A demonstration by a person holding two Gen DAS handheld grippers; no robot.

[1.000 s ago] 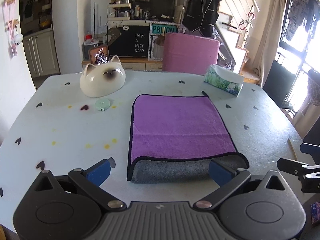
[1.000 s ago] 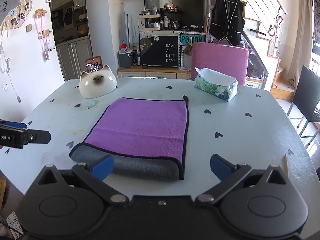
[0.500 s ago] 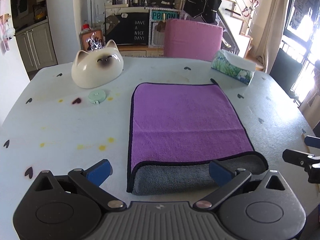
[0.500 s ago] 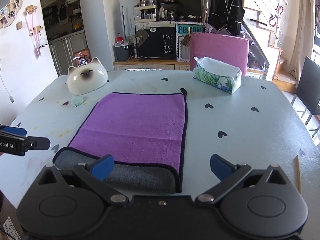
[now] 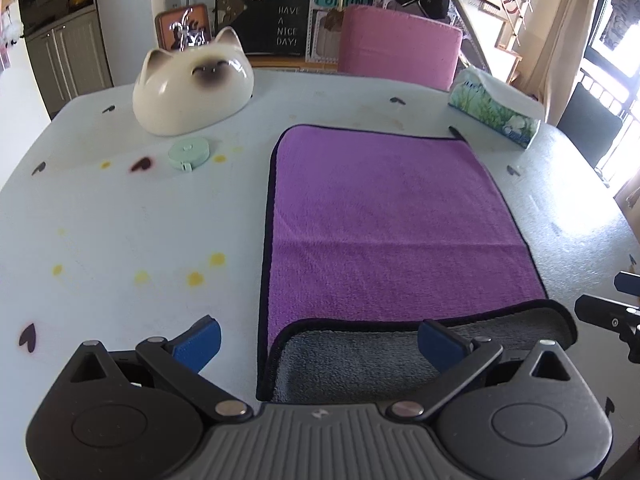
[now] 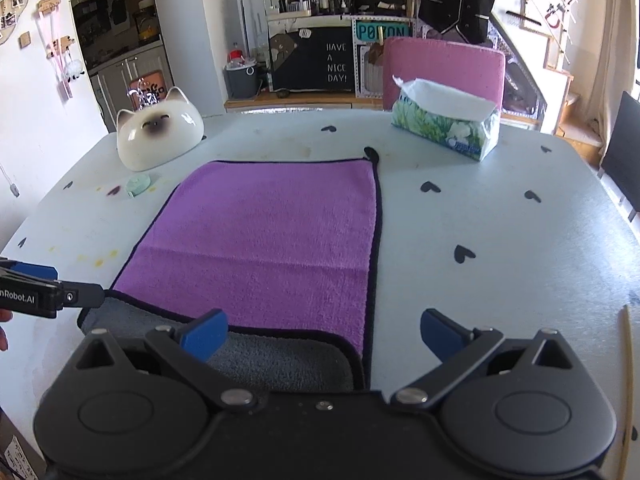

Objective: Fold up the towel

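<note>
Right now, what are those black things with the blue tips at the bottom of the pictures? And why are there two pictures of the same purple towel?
Those are two grabbing tools that a person holds, one in each hand. Each has a little camera looking forward, so you get two pictures: one from the left gripper, one from the right gripper. The blue tips are their fingers, and both pairs are spread open, holding nothing. On the table lies the towel, purple on top, with its near edge turned up to show the grey side. Each gripper is pointed at a near corner. Also there: a cat-shaped bowl, a small green disc and a tissue box.
</note>
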